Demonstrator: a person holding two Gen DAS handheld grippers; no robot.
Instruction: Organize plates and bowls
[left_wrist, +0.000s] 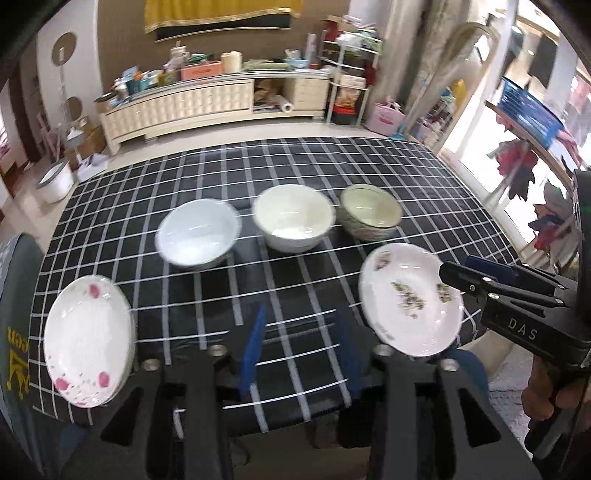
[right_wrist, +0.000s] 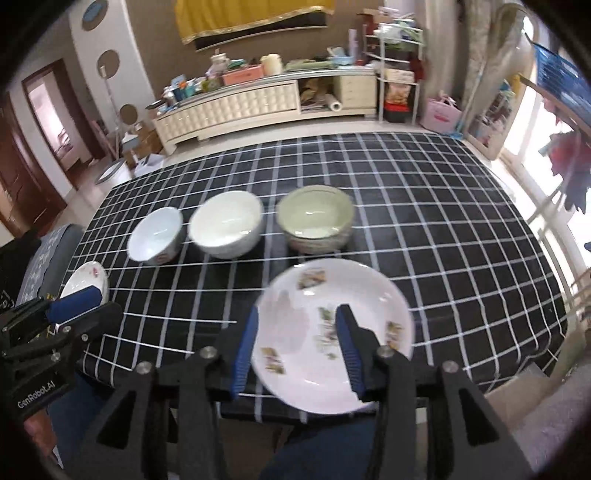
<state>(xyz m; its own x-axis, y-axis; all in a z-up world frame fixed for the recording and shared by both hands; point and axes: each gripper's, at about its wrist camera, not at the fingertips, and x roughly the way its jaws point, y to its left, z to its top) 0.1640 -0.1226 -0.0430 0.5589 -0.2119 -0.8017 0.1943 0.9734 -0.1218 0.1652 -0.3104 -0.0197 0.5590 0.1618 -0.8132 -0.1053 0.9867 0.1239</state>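
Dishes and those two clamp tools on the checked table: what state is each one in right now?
Pink-flowered plate: flat on the table, near edge.
Green-flowered plate: flat, empty, not gripped.
Pale blue bowl: upright, empty.
White bowl: upright, empty.
Green-rimmed bowl: upright, empty.
Left gripper: open, holding nothing.
Right gripper: open above the green-flowered plate.

Both views look steeply down from the near edge of the checked table (left_wrist: 332, 166), facing the cream sideboard (left_wrist: 207, 99) beyond it. The left wrist view sits leftward, the right wrist view (right_wrist: 443, 177) rightward. They share the whole tabletop, and each catches the other gripper at its side.
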